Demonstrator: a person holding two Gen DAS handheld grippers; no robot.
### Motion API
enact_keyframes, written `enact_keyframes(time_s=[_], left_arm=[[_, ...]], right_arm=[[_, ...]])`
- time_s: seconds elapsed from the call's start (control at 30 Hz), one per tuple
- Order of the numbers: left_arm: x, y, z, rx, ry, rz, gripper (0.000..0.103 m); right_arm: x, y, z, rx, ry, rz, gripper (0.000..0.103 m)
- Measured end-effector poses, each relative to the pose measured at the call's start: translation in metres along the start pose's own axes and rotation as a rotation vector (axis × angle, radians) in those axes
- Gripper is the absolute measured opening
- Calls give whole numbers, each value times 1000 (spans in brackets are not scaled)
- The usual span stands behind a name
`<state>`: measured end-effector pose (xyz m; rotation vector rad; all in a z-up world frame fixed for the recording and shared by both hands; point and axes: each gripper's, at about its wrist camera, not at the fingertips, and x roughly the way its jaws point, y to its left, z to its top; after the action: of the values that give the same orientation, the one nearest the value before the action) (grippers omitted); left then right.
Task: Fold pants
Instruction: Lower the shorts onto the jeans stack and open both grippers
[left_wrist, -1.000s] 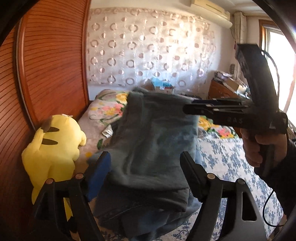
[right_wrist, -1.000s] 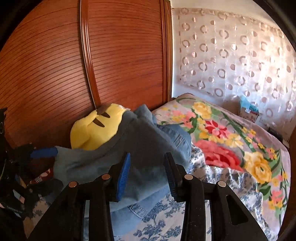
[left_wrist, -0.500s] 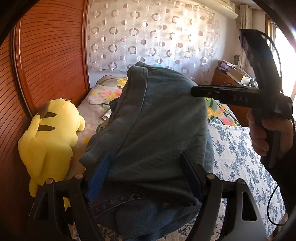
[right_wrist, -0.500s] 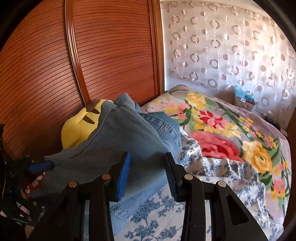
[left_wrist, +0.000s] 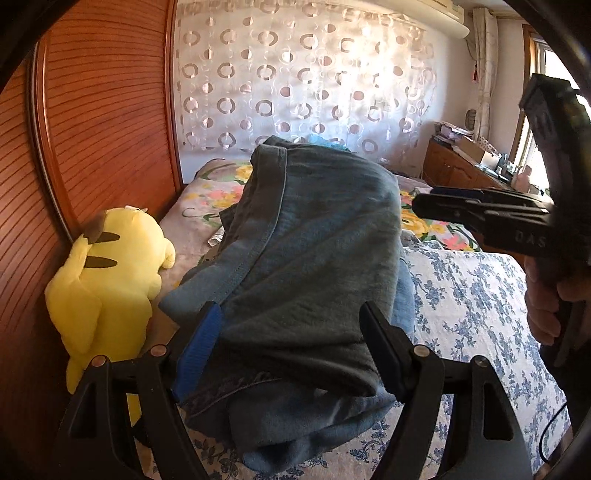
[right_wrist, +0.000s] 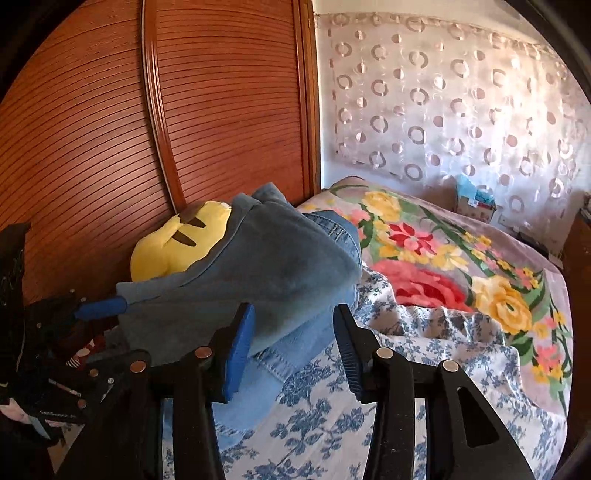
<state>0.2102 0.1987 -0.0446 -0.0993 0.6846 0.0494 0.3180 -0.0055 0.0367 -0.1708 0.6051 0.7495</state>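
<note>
My left gripper (left_wrist: 288, 347) is wide around the blue pants (left_wrist: 306, 258), heaped on the bed (left_wrist: 476, 302). My right gripper (right_wrist: 293, 343) gapes wide too. A yellow plush toy (left_wrist: 107, 280) sits just beside the pants.

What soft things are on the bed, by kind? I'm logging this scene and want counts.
Jeans: 1, a folded pair
Yellow plush toy: 1, beside the jeans against the wooden panel
Bed covers: 2, a blue-flowered sheet and a bright flowered blanket
Total: 4
</note>
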Motion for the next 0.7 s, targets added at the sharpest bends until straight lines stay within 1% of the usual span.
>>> enact_keyframes(time_s=[0.1, 0.27, 0.33, 0.43, 0.63, 0.7], left_arm=[[-4, 0, -1, -8, -1, -14, 78], [-13, -2, -3, -8, -7, -20, 78], [-16, -3, -4, -6, -12, -16, 78], [-22, -4, -5, -4, -20, -17, 80], [-35, -13, -7, 9, -46, -37, 86], [-40, -18, -8, 19, -55, -42, 86]], right_arm=[[-7, 4, -8, 10, -8, -16, 51], [-16, 10, -17, 29, -21, -36, 68], [-20, 12, -21, 35, -25, -40, 70], [-26, 14, -26, 50, -29, -50, 80], [-41, 19, -34, 63, -38, -56, 87], [-47, 19, -38, 69, -42, -63, 88]])
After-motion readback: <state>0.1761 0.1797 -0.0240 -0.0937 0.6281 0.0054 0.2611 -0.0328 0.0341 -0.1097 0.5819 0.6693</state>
